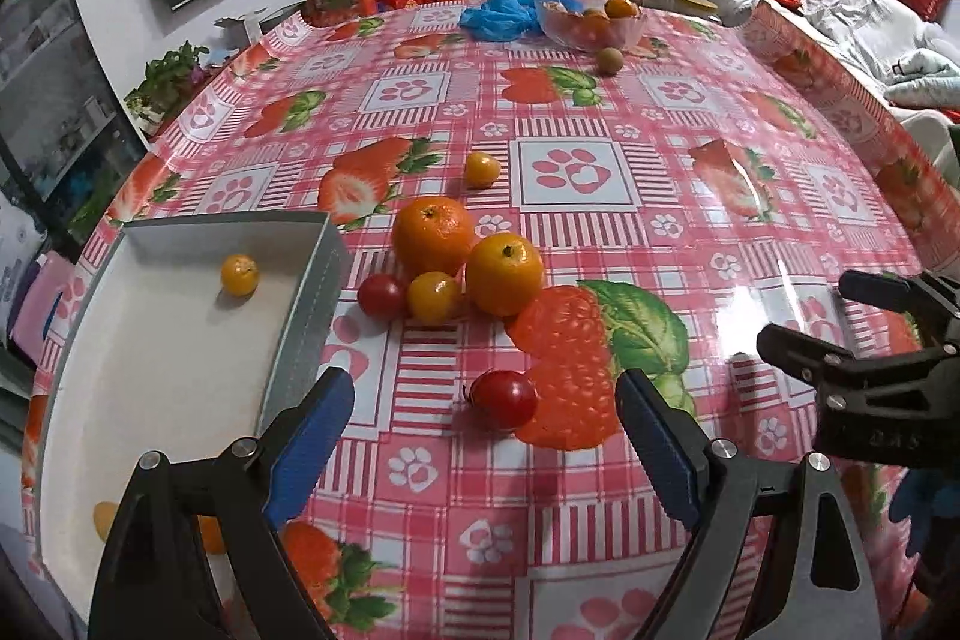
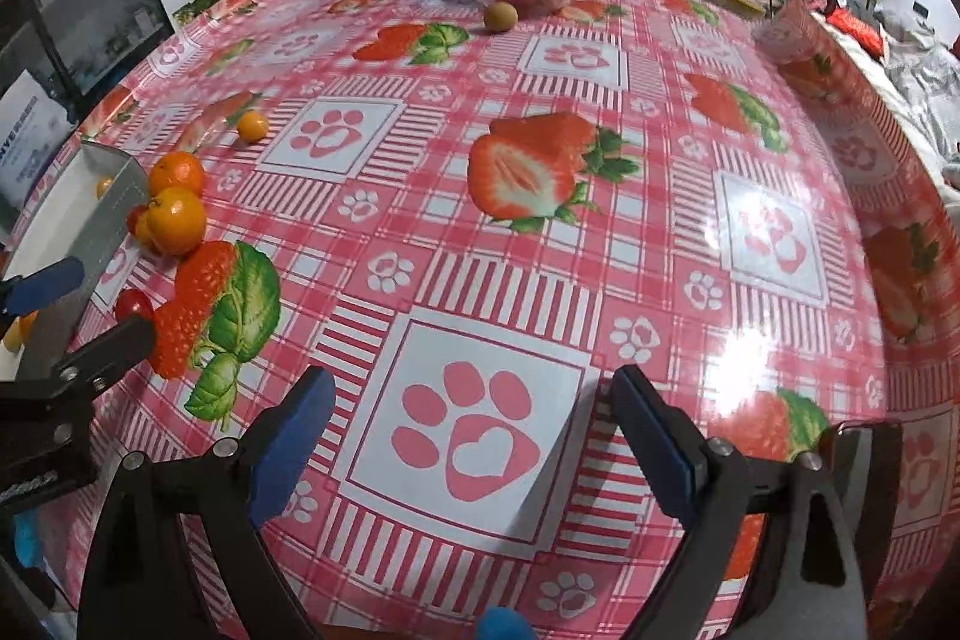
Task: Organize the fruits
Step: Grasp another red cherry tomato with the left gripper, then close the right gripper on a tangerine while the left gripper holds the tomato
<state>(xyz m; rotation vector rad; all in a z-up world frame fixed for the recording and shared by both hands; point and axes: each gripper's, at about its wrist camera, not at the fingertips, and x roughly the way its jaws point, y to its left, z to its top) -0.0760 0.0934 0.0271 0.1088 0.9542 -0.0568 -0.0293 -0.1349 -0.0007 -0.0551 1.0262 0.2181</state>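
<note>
Left wrist view: left gripper (image 1: 486,436) wide open, holding nothing, red tomato (image 1: 503,398) low in the middle between its fingers, white box (image 1: 174,316) at lower left, right gripper (image 2: 474,436) open and empty too; might roll away if bumped.

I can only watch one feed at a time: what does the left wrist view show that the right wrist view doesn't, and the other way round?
Only the left wrist view: the inside of the tray, with one small orange fruit on its floor, and the red tomato lying between the open left jaws.

Only the right wrist view: the right gripper, jaws open over bare tablecloth, holding nothing.

Both: the oranges beside the tray, the far bowl and the brown fruit before it.
</note>
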